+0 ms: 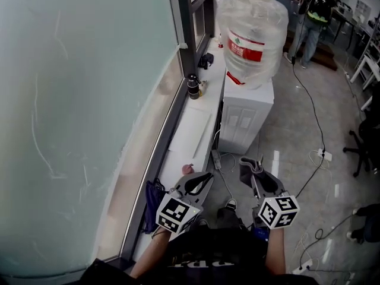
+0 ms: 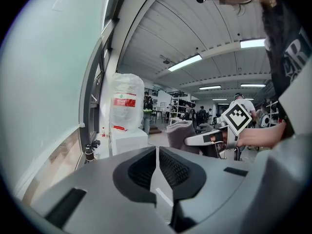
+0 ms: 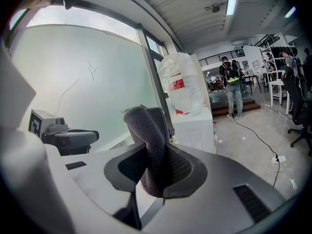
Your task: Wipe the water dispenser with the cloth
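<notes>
Right tool [image 3: 155,165] held grey cloth [image 3: 147,128], pinch clearest in right gripper view. Left tool [image 2: 157,165] was clenched empty. Water dispenser [image 1: 247,108] stood well ahead.

nothing i can read, red label [image 1: 245,48] on the water bottle [image 1: 254,13] with white print too small, white lettering on my dark shirt [image 1: 205,247] blurred, black-and-white square markers without letters on my left gripper [image 1: 203,178] and right gripper [image 1: 255,170]
</notes>
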